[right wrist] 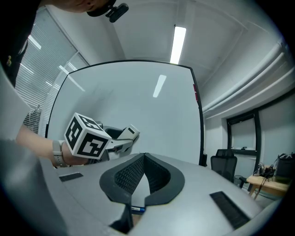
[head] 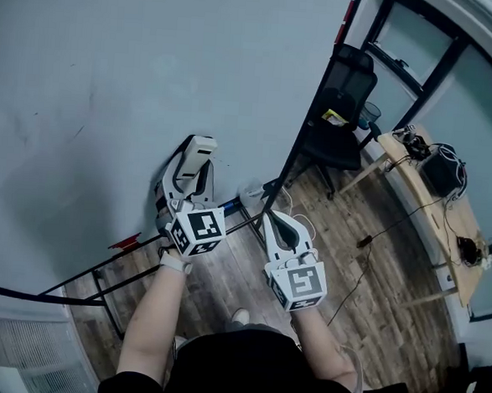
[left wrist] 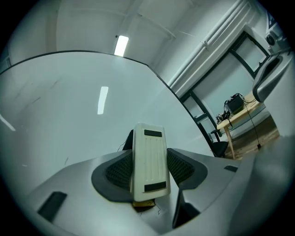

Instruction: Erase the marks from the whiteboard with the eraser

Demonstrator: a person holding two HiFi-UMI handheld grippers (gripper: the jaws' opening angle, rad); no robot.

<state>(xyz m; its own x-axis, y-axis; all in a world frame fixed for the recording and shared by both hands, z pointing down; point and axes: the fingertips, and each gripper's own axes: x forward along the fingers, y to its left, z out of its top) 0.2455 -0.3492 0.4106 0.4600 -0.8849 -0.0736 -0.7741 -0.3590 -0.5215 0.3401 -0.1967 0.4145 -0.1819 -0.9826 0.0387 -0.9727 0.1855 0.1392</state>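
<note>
The whiteboard [head: 112, 64] fills the upper left of the head view; a few faint dark marks [head: 17, 127] show at its left. My left gripper [head: 192, 169] is shut on the white eraser [head: 201, 153], held up near the board's lower right part. In the left gripper view the eraser [left wrist: 149, 160] stands upright between the dark pads, the board [left wrist: 69, 106] behind it. My right gripper [head: 274, 224] hangs to the right, off the board, shut on nothing. In the right gripper view its jaws [right wrist: 145, 157] meet, with the left gripper [right wrist: 120, 139] and eraser [right wrist: 130, 132] beyond.
The board's black stand [head: 110, 281] rests on the wooden floor. A black office chair [head: 345, 106] sits right of the board's edge. A wooden desk [head: 434, 205] with electronics and cables runs along the right wall. A cable [head: 364, 250] trails on the floor.
</note>
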